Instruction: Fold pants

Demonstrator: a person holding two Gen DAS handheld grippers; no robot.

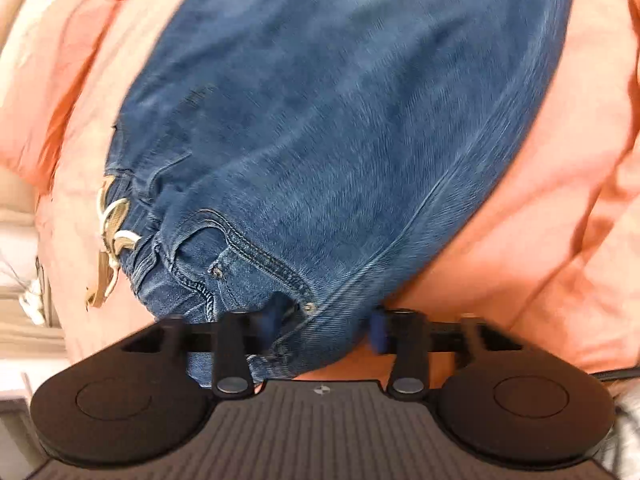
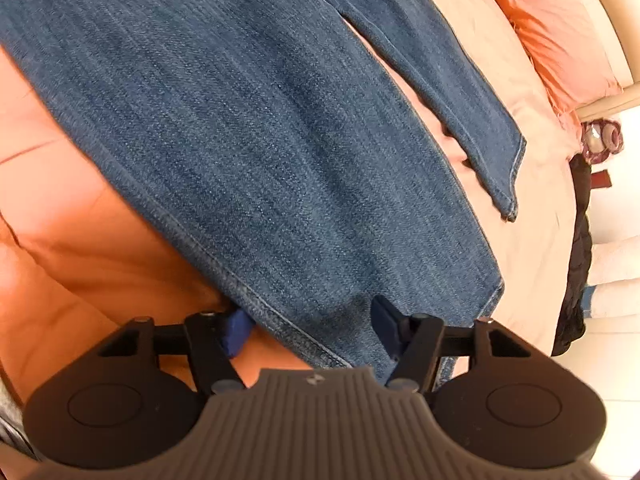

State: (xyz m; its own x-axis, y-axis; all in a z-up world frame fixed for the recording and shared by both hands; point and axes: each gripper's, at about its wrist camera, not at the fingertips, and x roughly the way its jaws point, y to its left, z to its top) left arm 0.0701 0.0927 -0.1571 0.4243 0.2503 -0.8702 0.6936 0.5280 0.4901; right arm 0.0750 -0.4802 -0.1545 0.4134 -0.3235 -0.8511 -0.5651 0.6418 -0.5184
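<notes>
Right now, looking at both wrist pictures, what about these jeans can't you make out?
- Left wrist view: the blue denim jeans are motion-blurred; whether the left claw pinches the waist corner is unclear.
- Right wrist view: the leg's near hem is hidden behind the right claw.
- Both views: the orange bedspread is cut off by the edges.

jeans (image 1: 340, 120) blocking ahead — bedspread (image 1: 560, 220) clear beside
</notes>
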